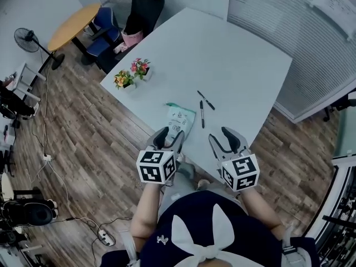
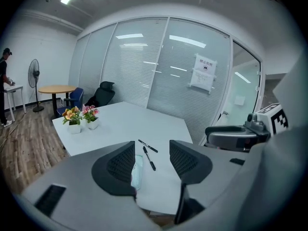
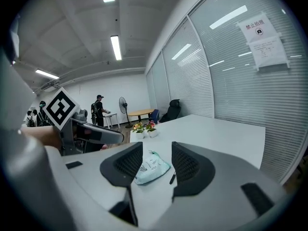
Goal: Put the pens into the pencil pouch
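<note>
At the near edge of the white table [image 1: 233, 60], a person is holding two grippers side by side. The left gripper [image 1: 170, 133] is gaping wide and gripping nothing, with the pale green pencil pouch [image 1: 181, 120] lying flat just ahead of it. The right gripper [image 1: 220, 133] is standing equally wide and empty. A black pen [image 1: 201, 114] is lying just right of the pouch, a second pen [image 1: 206, 100] near it, both untouched
</note>
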Motion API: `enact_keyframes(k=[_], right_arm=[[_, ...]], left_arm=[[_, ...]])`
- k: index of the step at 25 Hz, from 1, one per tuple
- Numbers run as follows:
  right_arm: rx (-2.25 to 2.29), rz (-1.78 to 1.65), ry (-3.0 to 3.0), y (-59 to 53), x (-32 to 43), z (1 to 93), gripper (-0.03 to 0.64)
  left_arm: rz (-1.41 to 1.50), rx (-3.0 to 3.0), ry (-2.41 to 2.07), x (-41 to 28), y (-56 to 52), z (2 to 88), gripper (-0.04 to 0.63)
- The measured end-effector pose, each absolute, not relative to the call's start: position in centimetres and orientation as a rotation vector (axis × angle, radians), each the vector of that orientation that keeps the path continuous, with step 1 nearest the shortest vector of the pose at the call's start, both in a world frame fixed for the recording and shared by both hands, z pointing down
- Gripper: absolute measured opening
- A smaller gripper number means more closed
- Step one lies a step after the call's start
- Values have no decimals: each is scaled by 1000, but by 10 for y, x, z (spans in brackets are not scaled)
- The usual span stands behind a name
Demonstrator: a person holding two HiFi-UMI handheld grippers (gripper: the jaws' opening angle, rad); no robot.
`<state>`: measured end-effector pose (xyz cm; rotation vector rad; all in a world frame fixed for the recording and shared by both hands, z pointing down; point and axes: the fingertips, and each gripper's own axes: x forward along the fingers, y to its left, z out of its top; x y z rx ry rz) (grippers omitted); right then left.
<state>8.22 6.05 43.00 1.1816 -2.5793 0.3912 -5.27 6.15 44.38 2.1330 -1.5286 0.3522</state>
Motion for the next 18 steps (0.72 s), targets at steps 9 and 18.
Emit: enact_keyframes(k=[9, 18], right_arm=[[1228, 471, -2484, 17, 68, 454, 179], [1248, 549, -2394, -16, 60, 479, 179]], left_arm=[[465, 2073, -1375, -64, -2, 488, 216], [591, 1992, -1227, -63, -47, 542, 216]])
